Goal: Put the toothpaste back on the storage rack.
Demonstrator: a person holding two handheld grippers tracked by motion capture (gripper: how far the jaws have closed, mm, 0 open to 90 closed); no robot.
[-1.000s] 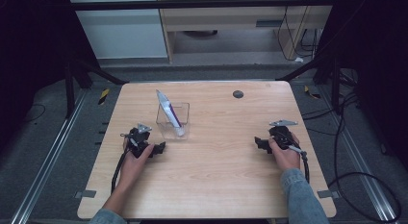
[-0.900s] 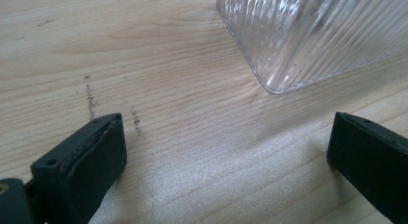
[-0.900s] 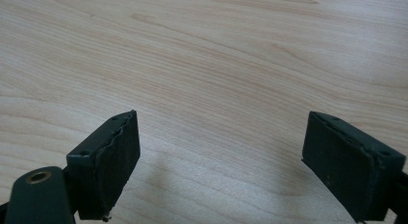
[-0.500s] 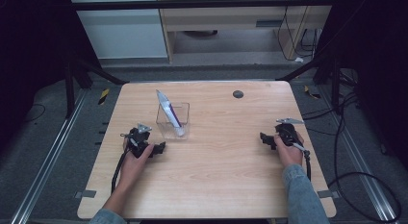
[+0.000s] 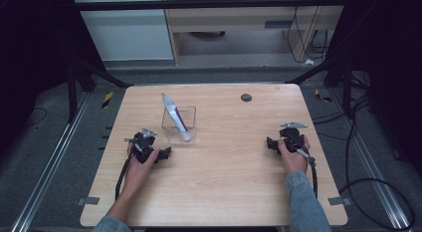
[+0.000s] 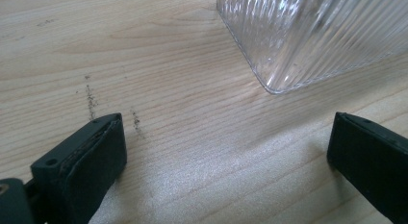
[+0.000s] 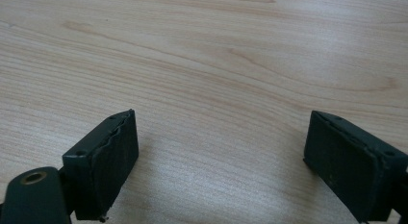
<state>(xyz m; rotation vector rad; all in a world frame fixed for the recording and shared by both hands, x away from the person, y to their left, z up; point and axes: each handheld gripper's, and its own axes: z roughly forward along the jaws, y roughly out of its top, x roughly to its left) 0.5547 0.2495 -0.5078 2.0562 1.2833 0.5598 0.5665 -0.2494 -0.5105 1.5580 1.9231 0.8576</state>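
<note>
Both jaws are held wide apart, gripping nothing: the left hand-held gripper (image 5: 158, 153) near the clear container (image 5: 179, 125), the right hand-held gripper (image 5: 274, 143) well apart from it.

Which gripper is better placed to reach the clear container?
Left. The left gripper sits open just beside the clear container, whose corner lies ahead of its jaws; the right gripper is far across the table.

tube (image 5: 174, 115) in clear bin (image 5: 179, 134) | bin on table (image 5: 224, 192), left-centre
</note>
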